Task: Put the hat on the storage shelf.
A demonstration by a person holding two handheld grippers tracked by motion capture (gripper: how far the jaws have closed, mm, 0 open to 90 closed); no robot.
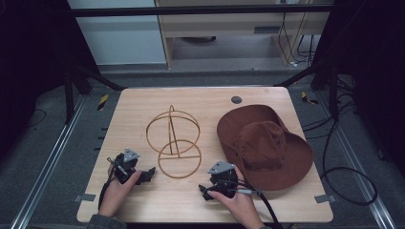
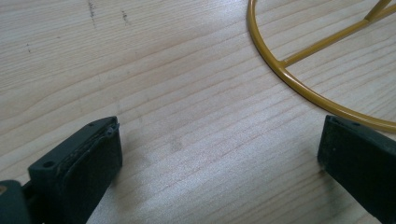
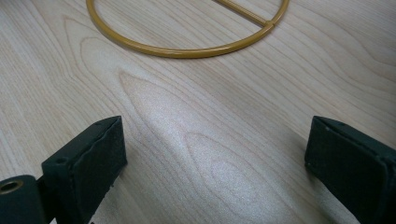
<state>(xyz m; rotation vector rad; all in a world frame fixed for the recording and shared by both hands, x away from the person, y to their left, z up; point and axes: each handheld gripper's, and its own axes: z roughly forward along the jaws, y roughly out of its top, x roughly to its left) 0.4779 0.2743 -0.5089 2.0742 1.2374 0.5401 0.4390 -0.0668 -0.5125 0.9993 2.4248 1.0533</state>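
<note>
Beside the wire stand, both grippers rest open, empty.

We see a brown hat with a brim of the same plain brown, a mustard-yellow wire stand, and a pale wooden table streaked with darker grain (swirled in places). Both grippers' jaws are matt black.
</note>
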